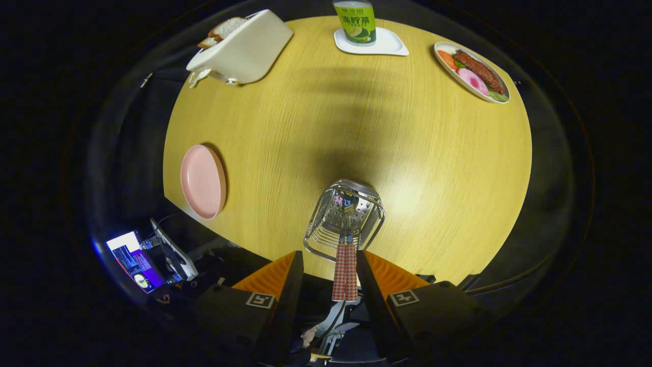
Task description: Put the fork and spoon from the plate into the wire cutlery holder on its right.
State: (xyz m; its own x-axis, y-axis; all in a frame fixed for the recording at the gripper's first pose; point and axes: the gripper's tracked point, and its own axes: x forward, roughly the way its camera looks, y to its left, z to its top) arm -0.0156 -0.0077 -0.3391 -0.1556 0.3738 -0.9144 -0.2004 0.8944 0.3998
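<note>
The wire cutlery holder (345, 216) stands on the round wooden table (407, 153), just ahead of my fingers. Two cutlery pieces with red-and-white checked handles (345, 272) stand side by side in it, heads down, and the handles rise up between my fingers. I cannot tell which is the fork and which the spoon. My gripper (330, 257) is open, above the holder. There is a clear gap between the left finger and the handles, and the right finger is close beside them. The pink plate (202, 181) lies bare to the holder's left.
A white toaster (244, 51) with bread slices stands at the far left. Far across the table, a green can (355, 20) sits on a white coaster. A plate of food (471, 71) lies at the far right. A lit screen (132, 260) is below the table's near left edge.
</note>
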